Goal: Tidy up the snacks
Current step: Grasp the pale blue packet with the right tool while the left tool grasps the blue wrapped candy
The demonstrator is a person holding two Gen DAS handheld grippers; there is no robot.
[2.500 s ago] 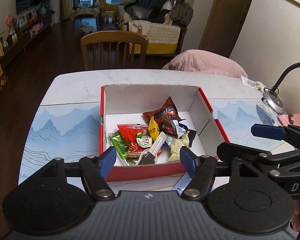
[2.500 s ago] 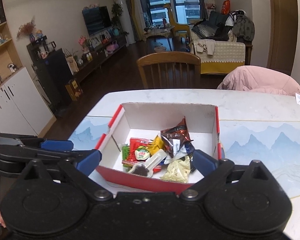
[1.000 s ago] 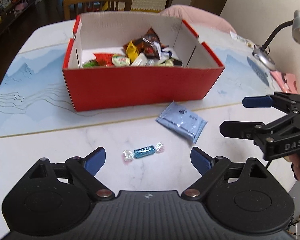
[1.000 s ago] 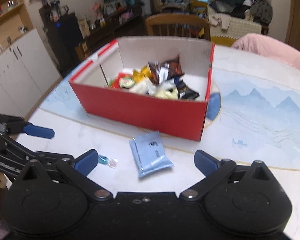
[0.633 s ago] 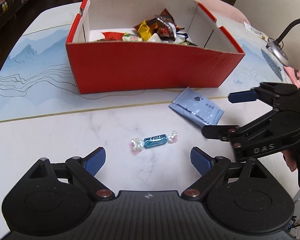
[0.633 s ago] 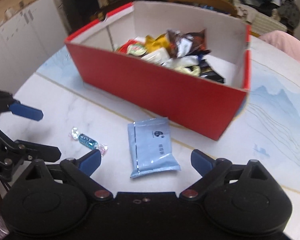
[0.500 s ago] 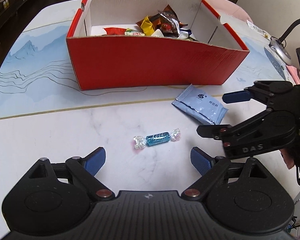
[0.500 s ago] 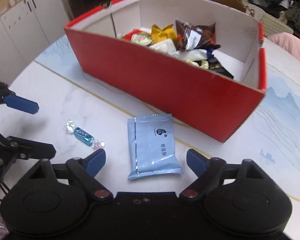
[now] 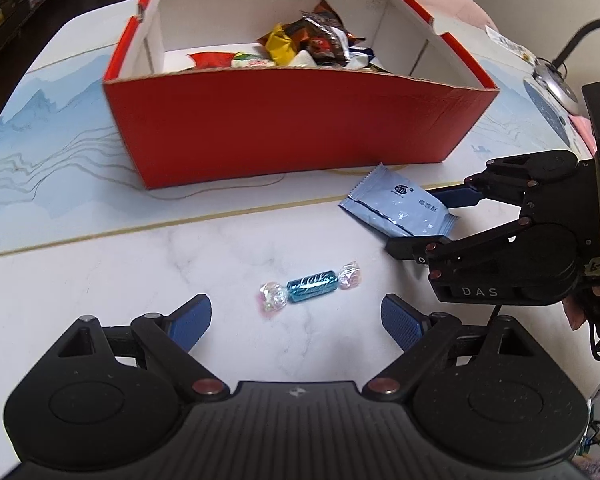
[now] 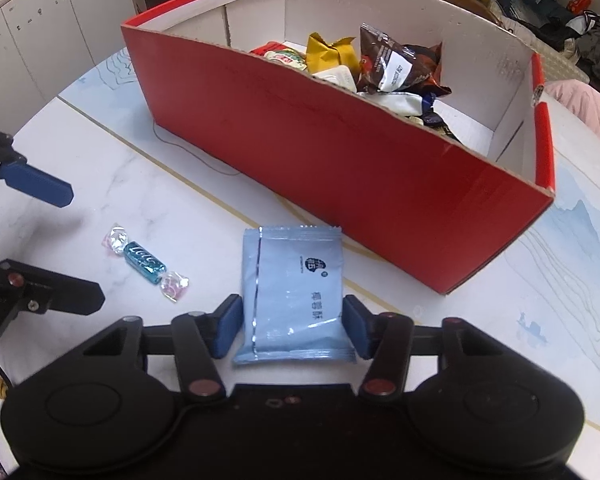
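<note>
On table (image 9: 100, 280), left to right: left gripper (image 9: 296, 320), fingers spread, candy (image 9: 311, 286) lying just beyond them, untouched; teal foil, clear twisted ends. Right gripper (image 10: 292, 330), fingers either side of pale blue packet (image 10: 296, 292), flat, crimped ends; contact uncertain. Red box (image 9: 292, 128) far side, snacks (image 9: 316, 46) inside. Bare marble between candy and packet.

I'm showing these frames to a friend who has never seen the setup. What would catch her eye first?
Likely the red box mid-table, open-topped with a heap of snacks inside. Next, the two loose items on the white table in front of it: a pale blue packet framed by the right gripper, its fingers close at the packet's sides, and a blue candy ahead of the open left gripper.
</note>
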